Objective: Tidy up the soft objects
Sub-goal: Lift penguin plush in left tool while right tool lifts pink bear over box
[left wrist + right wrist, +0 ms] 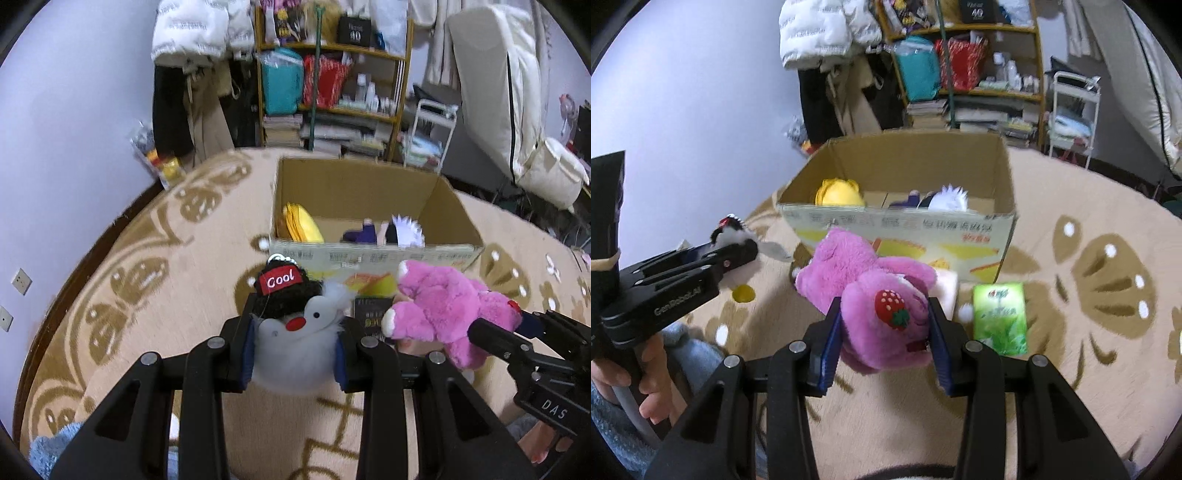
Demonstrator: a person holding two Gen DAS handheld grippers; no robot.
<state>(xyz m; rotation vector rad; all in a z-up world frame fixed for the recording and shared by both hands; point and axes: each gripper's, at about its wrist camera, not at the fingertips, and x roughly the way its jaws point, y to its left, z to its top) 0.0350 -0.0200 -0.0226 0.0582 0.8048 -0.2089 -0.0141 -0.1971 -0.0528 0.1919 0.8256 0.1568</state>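
Partly done: the cardboard box (897, 177) holds a yellow plush (838, 192) and a white-haired doll (947, 198). The left hand-held gripper (295, 354) pinches a grey penguin plush (295, 332); the right hand-held gripper (884, 328) pinches a pink bear (875, 295). Neither is boxed yet.

Under my rig I see a beige carpet (1071, 369) with brown butterfly and leaf patterns — it carries everything here. An open cardboard box (1004, 173) stands on it, printed side toward me. Just in front of the box's right corner a green drink carton (999, 317) lies flat on the carpet, and near the left — a small yellow cap-like piece (743, 292), too blurred to name.
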